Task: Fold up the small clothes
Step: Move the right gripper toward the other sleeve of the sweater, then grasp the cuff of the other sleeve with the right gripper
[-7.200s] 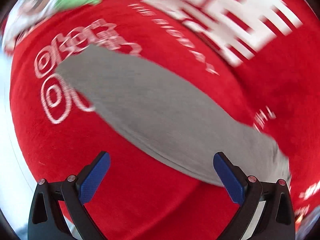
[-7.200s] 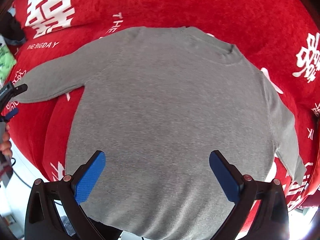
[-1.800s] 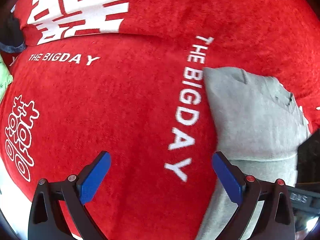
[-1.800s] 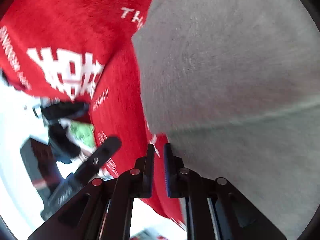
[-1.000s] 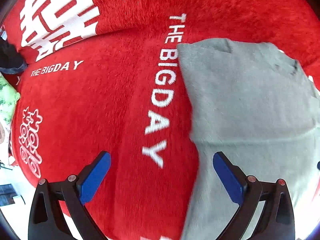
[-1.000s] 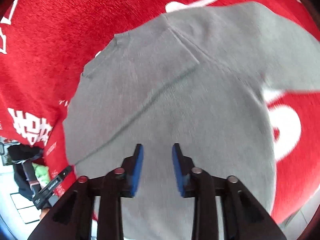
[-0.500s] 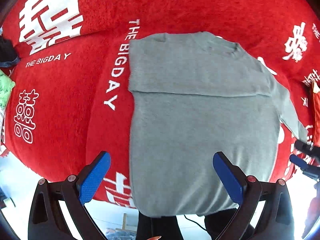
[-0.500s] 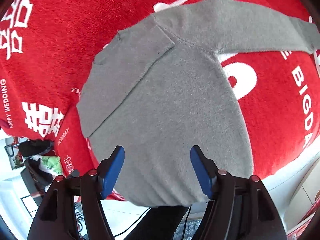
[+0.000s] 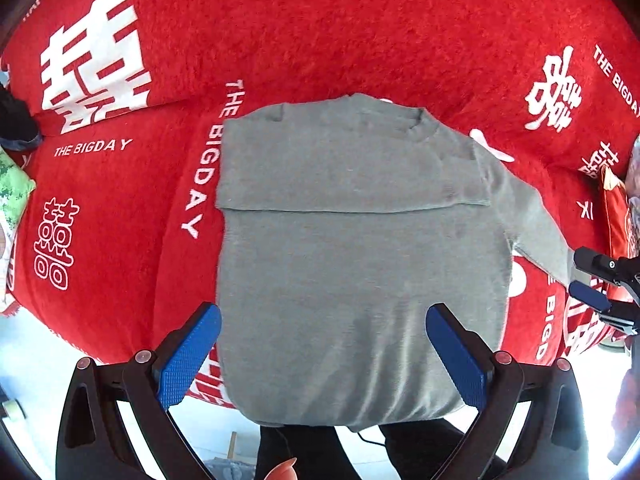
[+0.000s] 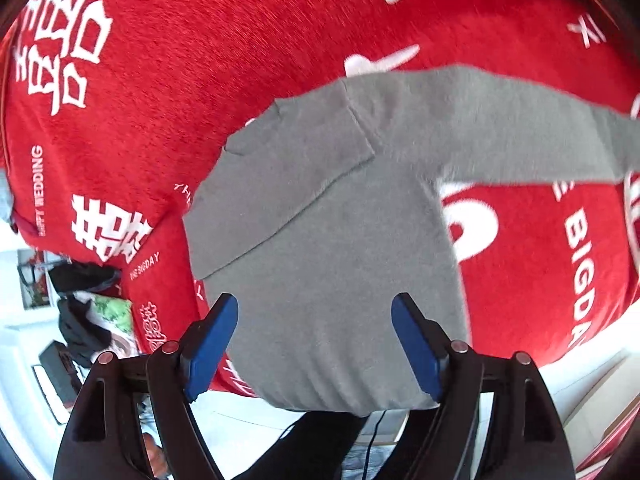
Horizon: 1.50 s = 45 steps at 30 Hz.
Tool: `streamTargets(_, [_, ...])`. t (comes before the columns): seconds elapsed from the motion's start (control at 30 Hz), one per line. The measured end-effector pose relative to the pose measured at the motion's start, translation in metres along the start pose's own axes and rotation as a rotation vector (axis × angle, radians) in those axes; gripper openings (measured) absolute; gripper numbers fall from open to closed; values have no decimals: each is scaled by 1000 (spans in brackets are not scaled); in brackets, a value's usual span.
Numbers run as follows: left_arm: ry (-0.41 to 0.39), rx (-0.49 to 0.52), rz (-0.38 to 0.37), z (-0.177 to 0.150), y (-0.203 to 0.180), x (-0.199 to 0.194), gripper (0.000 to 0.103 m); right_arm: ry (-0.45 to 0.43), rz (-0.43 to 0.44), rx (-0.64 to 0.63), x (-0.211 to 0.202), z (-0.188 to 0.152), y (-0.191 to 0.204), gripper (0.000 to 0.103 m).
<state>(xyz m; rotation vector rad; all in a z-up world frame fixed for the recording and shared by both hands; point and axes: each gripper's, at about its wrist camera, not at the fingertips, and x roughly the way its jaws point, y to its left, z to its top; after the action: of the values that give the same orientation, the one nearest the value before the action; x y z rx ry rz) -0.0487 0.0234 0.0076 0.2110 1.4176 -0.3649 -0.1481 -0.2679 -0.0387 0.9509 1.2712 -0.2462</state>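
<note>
A grey sweater (image 9: 360,248) (image 10: 332,248) lies flat on a red blanket (image 9: 320,32) (image 10: 240,60) printed with white characters. One sleeve is folded across the chest, its edge running straight over the body. The other sleeve (image 10: 500,136) (image 9: 532,224) stretches out to the side. My left gripper (image 9: 320,356) hangs open high above the sweater's hem, holding nothing. My right gripper (image 10: 314,344) is open too, above the hem, nothing between its blue pads. In the left wrist view the right gripper (image 9: 592,280) shows at the right edge, near the outstretched cuff.
The blanket drapes over a raised surface whose near edge drops to a pale floor (image 9: 40,380). A green patterned cloth (image 9: 12,192) and dark items (image 10: 80,280) lie at the blanket's left end. A person's dark trouser legs (image 9: 340,448) stand below the hem.
Both grippers rose away from the sweater, so more of it shows. The right gripper's jaws went from nearly shut to wide open. The folded sleeve stays across the chest.
</note>
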Motion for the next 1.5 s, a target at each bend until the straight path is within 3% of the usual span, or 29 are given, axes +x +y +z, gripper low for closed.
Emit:
streamTargets(0.23, [56,-56,72,-12,-27,2,103,31,65,59,-14,9,-41,82])
streamTargets(0.47, [82,-97,65,-24,-53,1,103,22,71,123,-31,11,-100,82])
streamTargets(0.8, [45,-38,106,-2,-99,-4,103,-7,114,298,-40,18,-177,82])
streamTargets(1.13, [124,61,89,6,-143,48,103,-48,147,491,-22,3,-237,82])
streamTargets(1.5, [174,137,113,5,-174,92,103,-240,237,754,-13,-2,-325,82])
